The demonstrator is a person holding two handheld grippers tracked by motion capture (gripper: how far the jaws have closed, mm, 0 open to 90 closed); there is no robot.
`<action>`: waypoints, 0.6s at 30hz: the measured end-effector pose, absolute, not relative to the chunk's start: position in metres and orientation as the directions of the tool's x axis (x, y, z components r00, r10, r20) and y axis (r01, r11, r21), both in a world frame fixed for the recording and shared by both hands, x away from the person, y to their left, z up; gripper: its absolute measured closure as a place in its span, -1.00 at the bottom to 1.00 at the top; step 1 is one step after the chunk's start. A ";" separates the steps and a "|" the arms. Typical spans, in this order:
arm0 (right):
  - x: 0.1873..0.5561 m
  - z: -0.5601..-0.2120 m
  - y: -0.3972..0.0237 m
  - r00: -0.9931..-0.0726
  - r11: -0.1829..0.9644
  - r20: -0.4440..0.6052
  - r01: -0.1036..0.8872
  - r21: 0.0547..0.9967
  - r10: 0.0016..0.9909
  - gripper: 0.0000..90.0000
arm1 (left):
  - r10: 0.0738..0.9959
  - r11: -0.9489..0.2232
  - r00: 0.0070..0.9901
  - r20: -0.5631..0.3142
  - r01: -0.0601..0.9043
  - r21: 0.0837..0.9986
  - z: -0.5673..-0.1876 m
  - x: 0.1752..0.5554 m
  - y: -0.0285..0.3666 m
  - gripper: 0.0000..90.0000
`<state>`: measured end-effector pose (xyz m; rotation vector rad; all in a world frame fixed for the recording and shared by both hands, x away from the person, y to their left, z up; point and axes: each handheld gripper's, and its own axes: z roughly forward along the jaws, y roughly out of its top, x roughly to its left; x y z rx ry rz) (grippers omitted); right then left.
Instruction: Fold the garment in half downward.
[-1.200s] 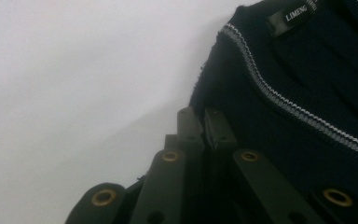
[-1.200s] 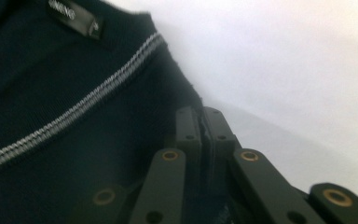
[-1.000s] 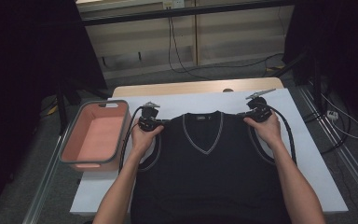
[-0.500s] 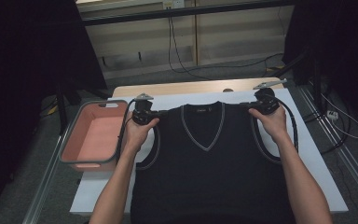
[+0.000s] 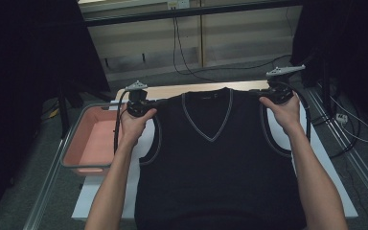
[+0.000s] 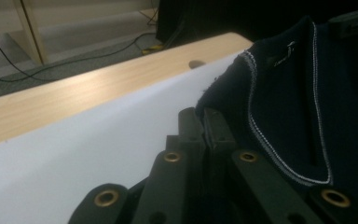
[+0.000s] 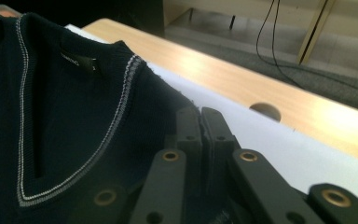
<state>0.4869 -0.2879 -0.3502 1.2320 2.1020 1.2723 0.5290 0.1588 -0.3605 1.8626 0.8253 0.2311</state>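
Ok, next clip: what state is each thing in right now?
Sweater vest: spread out, front up, held by both shoulders.
Left hand-held gripper: shut on the vest's shoulder.
Right hand-held gripper: shut on the other shoulder.
Pink tray: upright, nothing seen inside.

vest (image 5: 220, 163) over table (image 5: 191, 89), tray (image 5: 88, 143) left

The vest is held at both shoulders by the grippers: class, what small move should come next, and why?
Probably lift a little higher, both hands together. The left gripper and right gripper are each shut on a shoulder of the vest, which hangs taut between them, but its lower part seems to lie on the white sheet. Raising evenly should free it without skewing.
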 end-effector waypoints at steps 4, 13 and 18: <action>0.491 -0.340 -0.288 -0.536 0.192 0.103 0.466 0.864 0.838 0.94 | 0.635 -0.230 0.748 -0.195 0.424 0.876 -0.351 0.534 0.159 0.96; 0.494 -0.322 -0.292 -0.528 0.187 0.086 0.443 0.877 0.845 0.94 | 0.650 -0.207 0.739 -0.177 0.396 0.894 -0.333 0.535 0.158 0.96; 0.492 -0.307 -0.292 -0.536 0.211 0.053 0.418 0.883 0.842 0.94 | 0.662 -0.178 0.728 -0.177 0.383 0.906 -0.327 0.535 0.160 0.96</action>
